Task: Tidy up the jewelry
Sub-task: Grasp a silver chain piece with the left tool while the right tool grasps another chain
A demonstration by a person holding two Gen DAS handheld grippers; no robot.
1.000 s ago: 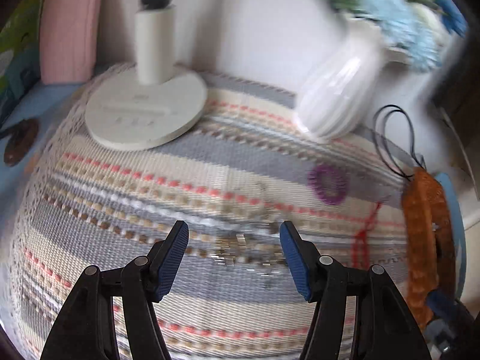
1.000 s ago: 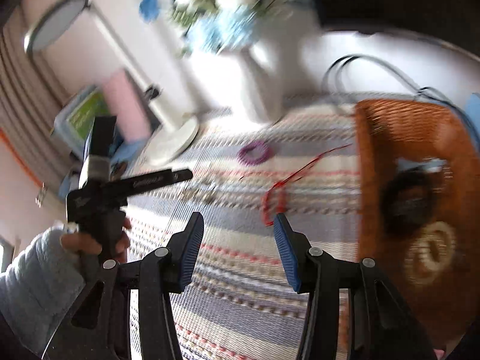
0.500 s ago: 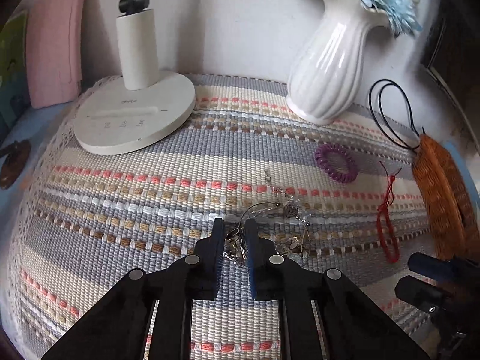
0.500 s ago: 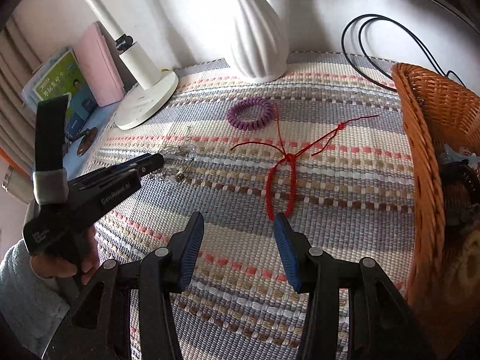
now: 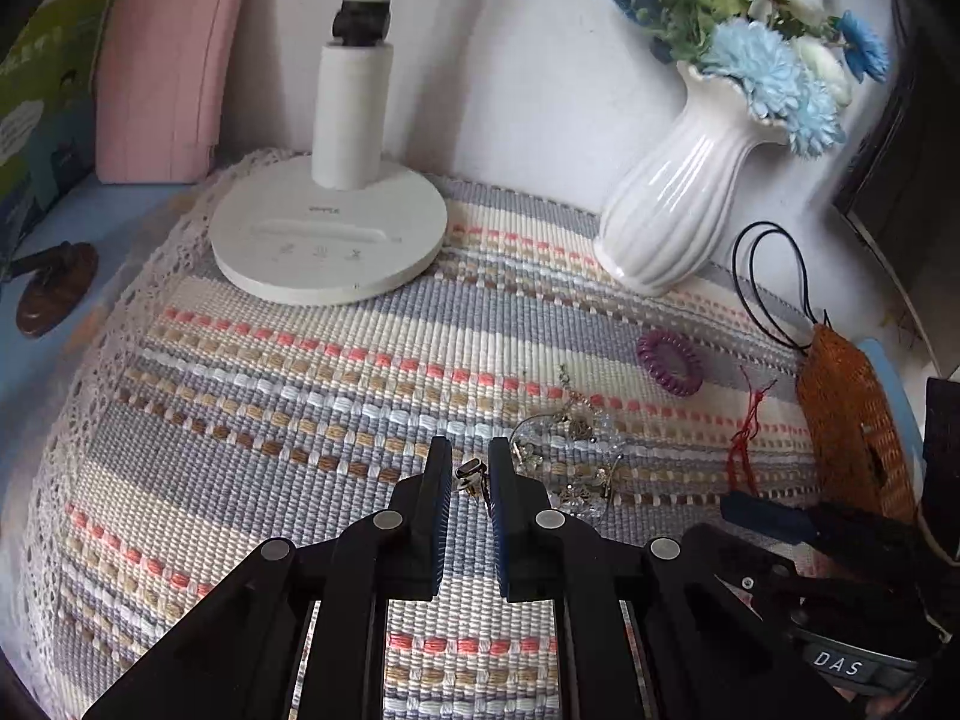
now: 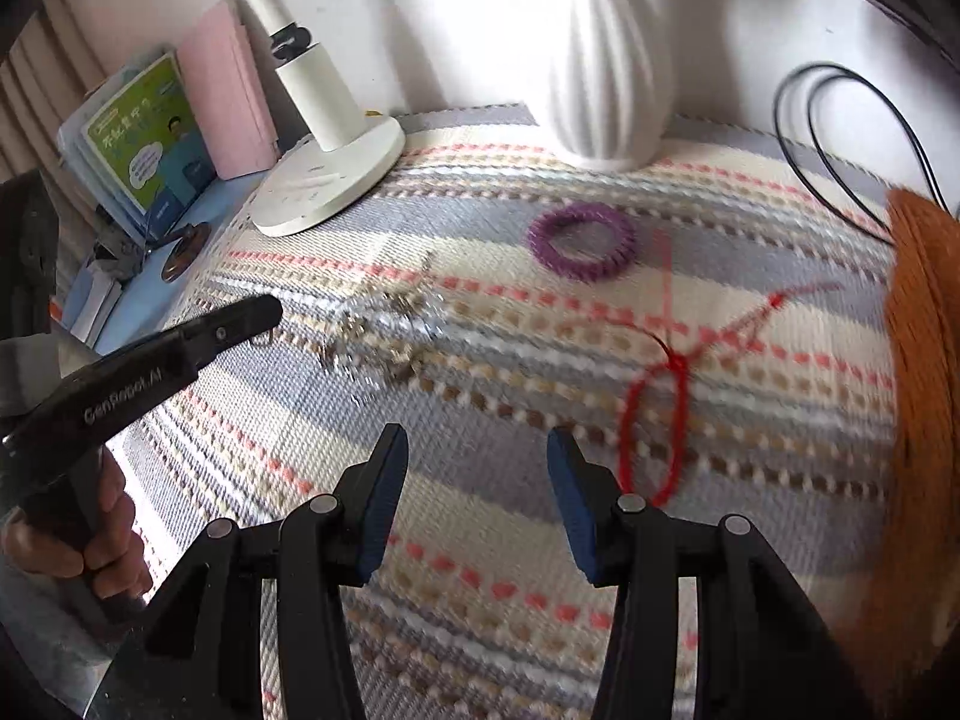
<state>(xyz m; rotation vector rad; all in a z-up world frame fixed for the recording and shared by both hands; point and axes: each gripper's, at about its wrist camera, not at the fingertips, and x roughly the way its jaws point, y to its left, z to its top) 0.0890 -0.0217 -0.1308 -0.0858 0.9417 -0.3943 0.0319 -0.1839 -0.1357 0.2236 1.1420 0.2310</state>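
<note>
The jewelry here is a tangled silver charm bracelet (image 5: 570, 450) with clear beads, and its near end sits between the pads of the left gripper (image 5: 471, 474). The jaws stand narrow, closed on a small metal clasp piece of the bracelet, while the rest of the chain lies on the striped woven mat (image 5: 300, 408) just to the right of the fingers. In the right wrist view the same gripper (image 6: 258, 315) comes in from the left, held by a hand (image 6: 78, 546), with its tip at the blurred silver chain.

The right gripper (image 6: 477, 474) is about half open and holds nothing; it hovers over the mat, pointing down. Just to the right of its right finger lies a red string bracelet (image 6: 654, 420), a loop with loose ends that run toward the wicker basket (image 6: 924, 420) at the mat's right edge (the inside of the basket is not visible now).

Farther from the silver bracelet, toward the wall, a purple spiral hair tie (image 6: 581, 241) lies flat on the mat. Behind the hair tie stands a white ribbed vase (image 5: 678, 210) with blue and white flowers (image 5: 762, 60). To the left of the vase is the round white base of a desk lamp (image 5: 330, 246). A black cord (image 6: 852, 138) loops on the mat between the vase and the basket.
</note>
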